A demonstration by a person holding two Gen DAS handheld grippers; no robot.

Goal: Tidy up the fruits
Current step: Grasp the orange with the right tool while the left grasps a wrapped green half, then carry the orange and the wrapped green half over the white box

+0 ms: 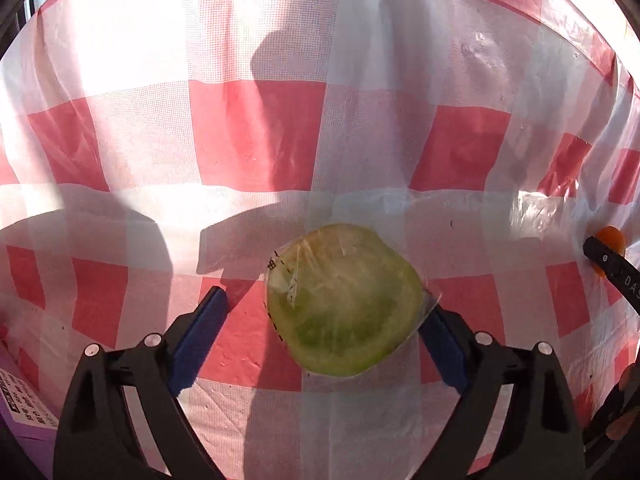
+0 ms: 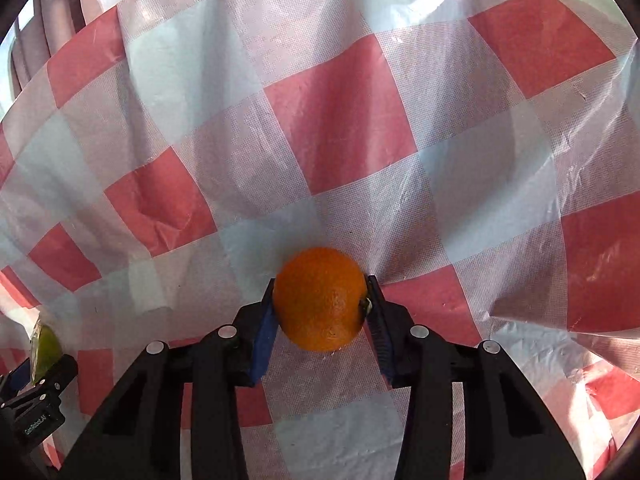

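Your right gripper (image 2: 320,308) has its jaws clamped on the orange (image 2: 320,300), both blue pads pressing its sides, just above the checked tabletop (image 2: 340,120). Your left gripper (image 1: 324,312) has its jaws partly open around the wrapped green fruit (image 1: 344,300); the right pad touches its plastic wrap, while the left pad stands clear with a gap beside it.
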